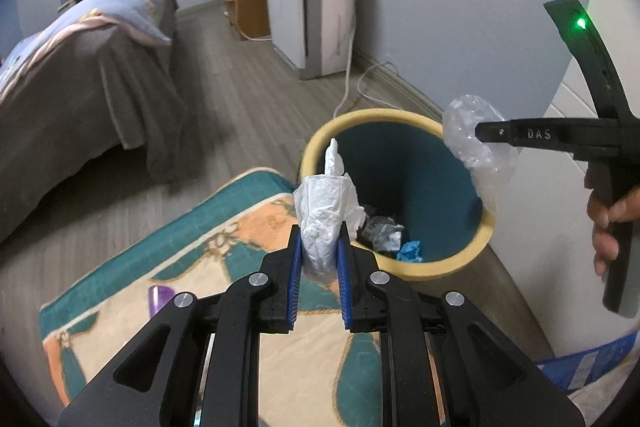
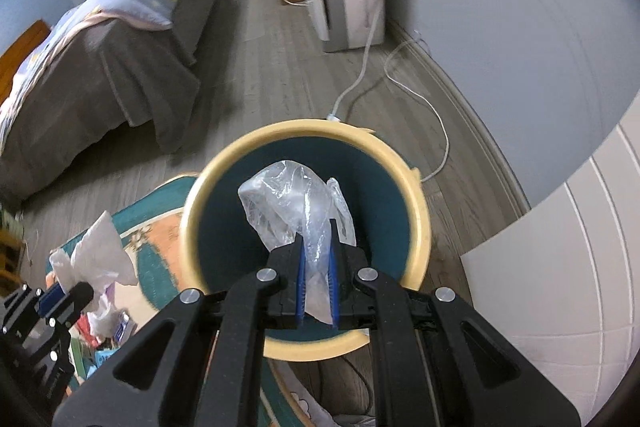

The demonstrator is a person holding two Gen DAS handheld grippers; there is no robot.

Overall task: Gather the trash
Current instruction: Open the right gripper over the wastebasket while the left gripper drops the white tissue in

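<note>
Trash, 2 items, both in hand. Item 1: a crumpled white tissue wad point(image 1: 329, 215), clamped between the blue pads of the left gripper point(image 1: 319, 259), jaws narrowed onto its lower part, the upper part standing free. It hangs beside the near-left rim of the round bin with a cream rim and teal interior point(image 1: 486, 231), above the edge of the teal, orange and cream patterned rug point(image 1: 224, 227), not yet over the opening. Item 2: a crumpled clear plastic film bag point(image 2: 296, 203), pinched by the right gripper point(image 2: 317, 267), jaws nearly closed on it, held over the bin mouth.

Handling judgement: both are very light, soft and compressible; neither is fragile. The film is likely slippery and may cling to the pads on release. Best hold is a bunched fold, as taken.

Pose: the left gripper points forward and slightly down toward the bin. The right gripper looks steeply down into it. Discarded scraps point(image 1: 384, 231) already lie at the bottom.
</note>
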